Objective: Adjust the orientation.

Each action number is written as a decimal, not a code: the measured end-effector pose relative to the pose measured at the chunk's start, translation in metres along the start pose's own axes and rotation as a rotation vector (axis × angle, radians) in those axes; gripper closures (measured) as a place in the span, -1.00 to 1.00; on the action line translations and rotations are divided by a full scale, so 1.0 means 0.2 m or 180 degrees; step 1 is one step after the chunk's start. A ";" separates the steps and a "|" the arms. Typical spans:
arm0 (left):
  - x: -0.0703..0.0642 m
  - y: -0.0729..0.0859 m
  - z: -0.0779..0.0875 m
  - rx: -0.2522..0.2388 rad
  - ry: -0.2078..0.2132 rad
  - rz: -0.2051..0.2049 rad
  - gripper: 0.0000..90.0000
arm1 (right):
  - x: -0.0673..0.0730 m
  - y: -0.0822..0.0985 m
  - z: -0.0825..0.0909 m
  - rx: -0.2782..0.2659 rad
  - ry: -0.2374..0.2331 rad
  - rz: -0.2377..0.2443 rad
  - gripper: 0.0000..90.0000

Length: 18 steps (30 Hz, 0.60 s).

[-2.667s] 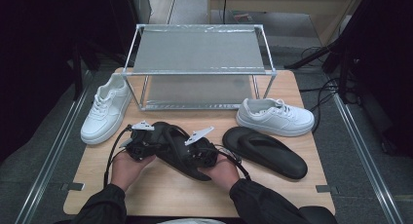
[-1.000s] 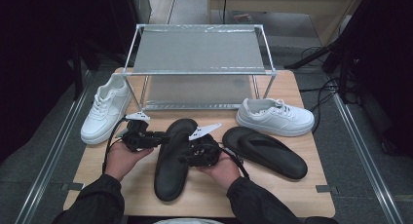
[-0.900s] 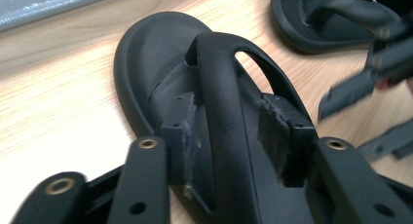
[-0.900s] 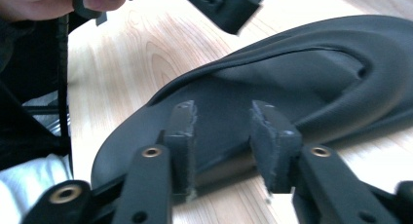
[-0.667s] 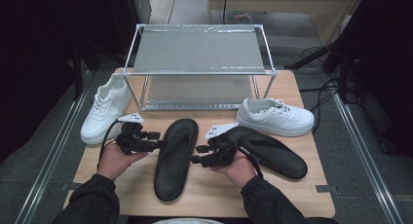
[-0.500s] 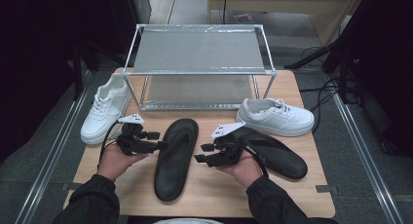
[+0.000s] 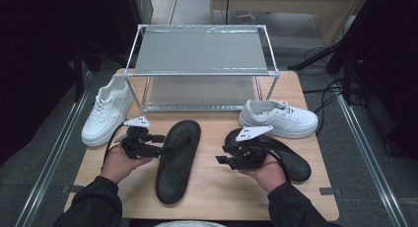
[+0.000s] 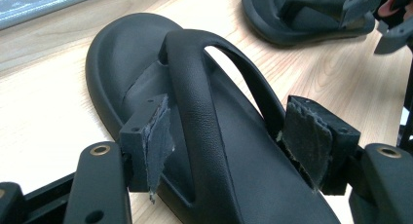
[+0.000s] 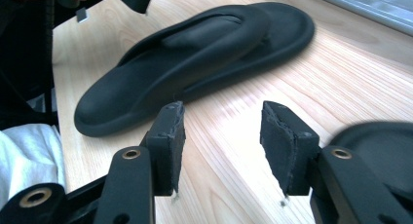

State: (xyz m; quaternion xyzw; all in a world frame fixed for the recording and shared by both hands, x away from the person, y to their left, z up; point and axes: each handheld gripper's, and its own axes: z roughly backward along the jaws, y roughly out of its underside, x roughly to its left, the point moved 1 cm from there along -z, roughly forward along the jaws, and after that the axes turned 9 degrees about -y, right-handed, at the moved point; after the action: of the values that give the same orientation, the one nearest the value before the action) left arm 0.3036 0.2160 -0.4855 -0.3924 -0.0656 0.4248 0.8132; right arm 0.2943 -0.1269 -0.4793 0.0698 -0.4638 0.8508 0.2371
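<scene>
So the left tool (image 7: 158, 144) sits right at the left edge of the black flip-flop (image 7: 178, 158) lying flat mid-table (image 7: 212, 197), and in the left gripper view its jaws have just been opening and now stand apart on either side of the strap (image 8: 195, 92), pads clear of it. The right tool (image 7: 223, 155) is off to the right, well apart from that flip-flop with bare wood between its spread jaws, hovering at the near end of the second flip-flop (image 7: 291, 160). White sneakers (image 7: 106, 113) and (image 7: 281, 119) flank the metal rack (image 7: 202, 64) behind.
</scene>
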 end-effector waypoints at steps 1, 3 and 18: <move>0.00 0.00 0.00 0.0012 0.0004 -0.0018 -0.23 | 0.00 0.01 0.02 -0.0002 0.0015 -0.0021 0.17; -0.01 -0.01 -0.01 0.0003 0.0008 -0.0038 -0.23 | -0.01 0.03 0.06 -0.0006 0.0072 -0.0038 0.18; -0.01 -0.08 -0.06 -0.0018 0.0019 -0.0141 -0.23 | -0.08 0.22 0.38 -0.0220 0.0527 -0.0253 0.24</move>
State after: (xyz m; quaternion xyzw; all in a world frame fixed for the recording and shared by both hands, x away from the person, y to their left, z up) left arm 0.3183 0.2028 -0.4827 -0.3944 -0.0731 0.4054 0.8215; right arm 0.2805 -0.2148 -0.4766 0.0094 -0.4686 0.8270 0.3104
